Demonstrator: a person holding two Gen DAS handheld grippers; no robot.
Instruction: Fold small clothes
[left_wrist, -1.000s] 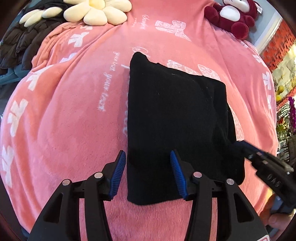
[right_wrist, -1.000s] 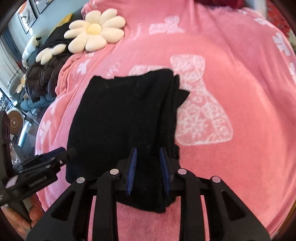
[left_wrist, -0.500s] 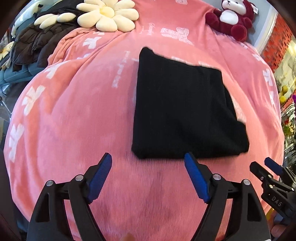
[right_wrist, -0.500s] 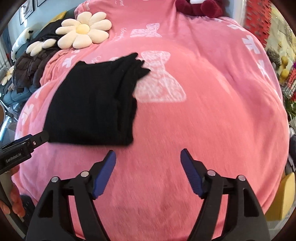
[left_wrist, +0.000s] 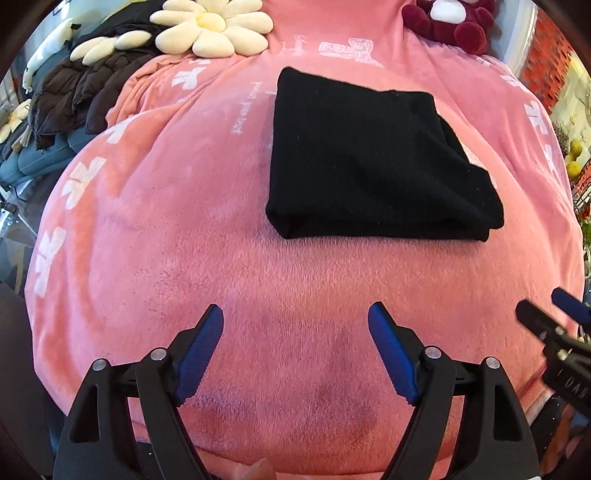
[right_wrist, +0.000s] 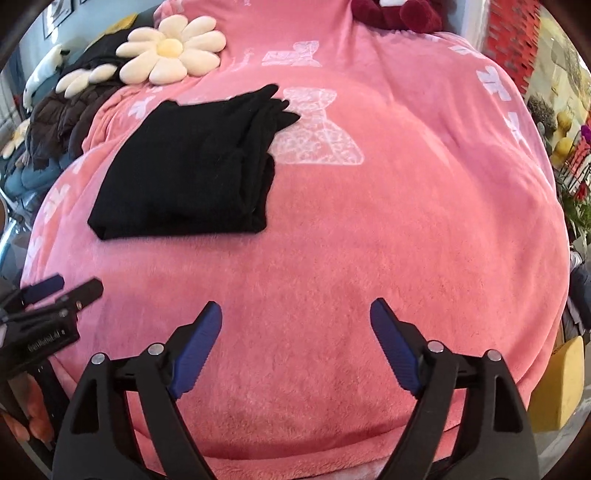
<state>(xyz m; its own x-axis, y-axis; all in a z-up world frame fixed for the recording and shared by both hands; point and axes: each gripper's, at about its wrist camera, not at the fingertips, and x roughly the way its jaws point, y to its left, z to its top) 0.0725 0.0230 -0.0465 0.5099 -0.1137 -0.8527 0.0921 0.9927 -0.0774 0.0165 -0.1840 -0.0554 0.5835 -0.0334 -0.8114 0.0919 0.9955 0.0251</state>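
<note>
A black garment (left_wrist: 369, 158) lies folded into a flat rectangle on the pink blanket (left_wrist: 147, 221); it also shows in the right wrist view (right_wrist: 192, 177), left of centre. My left gripper (left_wrist: 295, 332) is open and empty, held back from the garment's near edge. My right gripper (right_wrist: 295, 328) is open and empty, well short of the garment and to its right. Each gripper shows at the edge of the other's view: the right one (left_wrist: 554, 332), the left one (right_wrist: 55, 299).
A daisy-shaped cushion (left_wrist: 210, 29) and a dark red plush toy (left_wrist: 454, 22) lie at the blanket's far end. A dark quilted jacket (left_wrist: 81, 88) is piled at the far left. A yellow object (right_wrist: 565, 384) stands off the right edge.
My right gripper let go of the garment's near edge and opened. My left gripper opened wider. Both drew back towards me, leaving the folded garment lying on the blanket.
</note>
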